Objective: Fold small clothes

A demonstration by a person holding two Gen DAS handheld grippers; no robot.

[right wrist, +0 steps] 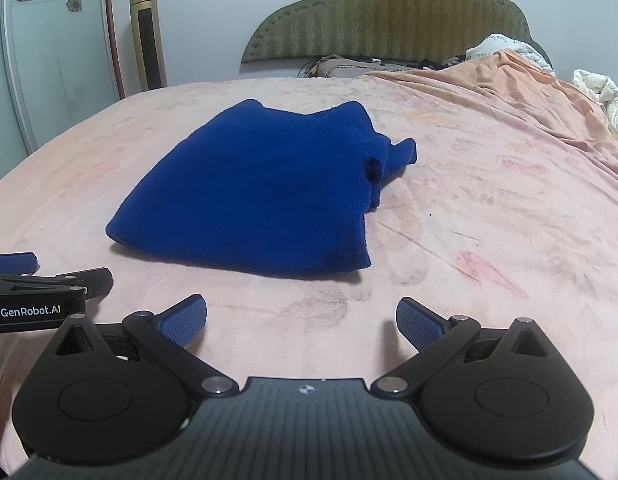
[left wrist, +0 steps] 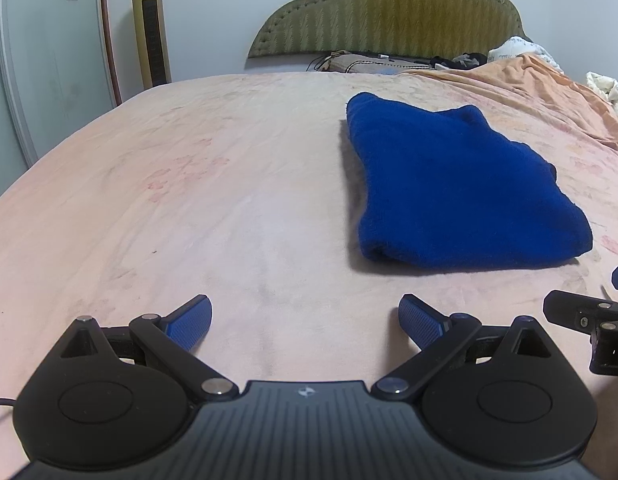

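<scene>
Left wrist view: left gripper (left wrist: 305, 322) spread wide, empty, low centre; folded fuzzy blue garment (left wrist: 457, 188) right of centre on pink bed sheet (left wrist: 169, 200). Right wrist view: right gripper (right wrist: 301, 320) released, empty; garment (right wrist: 265, 188) centre-left, apart from it.

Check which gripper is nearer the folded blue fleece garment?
Right, slightly. The right gripper sits just short of the folded blue fleece garment, roughly facing it; the left gripper is short of it and off to its left.

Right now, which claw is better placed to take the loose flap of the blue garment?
Probably the right claw: the blue garment lies just ahead and its flap points rightward. From the left claw it sits off to the right.
</scene>
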